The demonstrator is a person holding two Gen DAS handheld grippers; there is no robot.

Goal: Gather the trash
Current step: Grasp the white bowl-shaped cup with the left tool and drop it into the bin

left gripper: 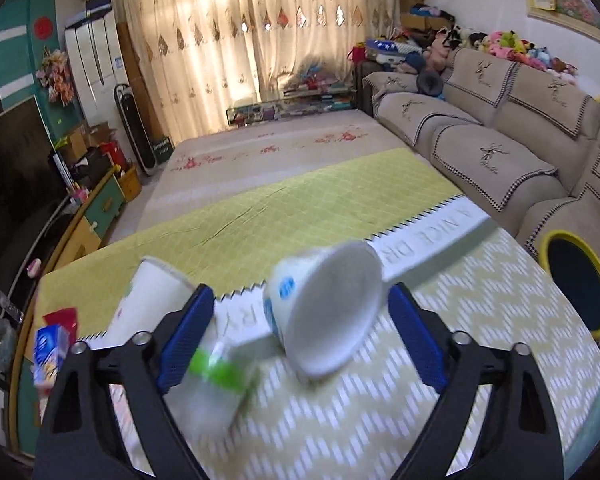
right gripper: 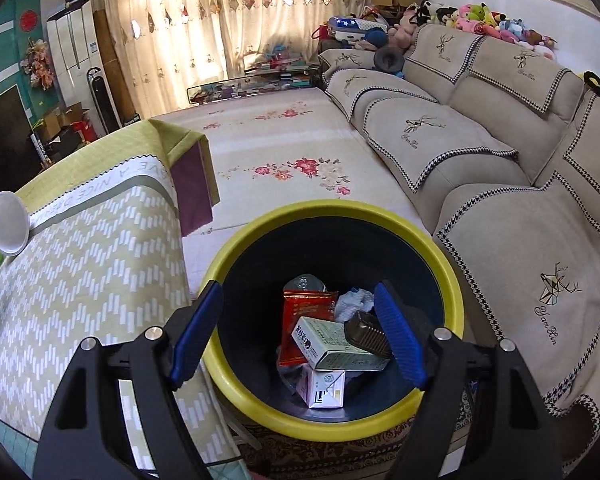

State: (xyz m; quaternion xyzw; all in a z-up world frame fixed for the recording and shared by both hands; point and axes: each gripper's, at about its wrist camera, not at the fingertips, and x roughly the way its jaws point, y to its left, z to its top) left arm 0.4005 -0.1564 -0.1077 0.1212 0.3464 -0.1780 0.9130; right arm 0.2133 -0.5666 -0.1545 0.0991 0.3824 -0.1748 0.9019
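Observation:
A white paper cup with a blue mark lies on its side on the green tablecloth, its base towards me. My left gripper is open around it, with the pads clear of both sides. A second white cup, a clear bottle with a green label, a small blue carton and a red packet lie to the left. My right gripper hangs open and empty over the yellow-rimmed bin. The bin holds a red packet, a box and other trash.
The bin stands on the floor between the table's right edge and the beige sofa. The table is left of the bin, with the lying cup near its far side. A TV unit lines the left wall.

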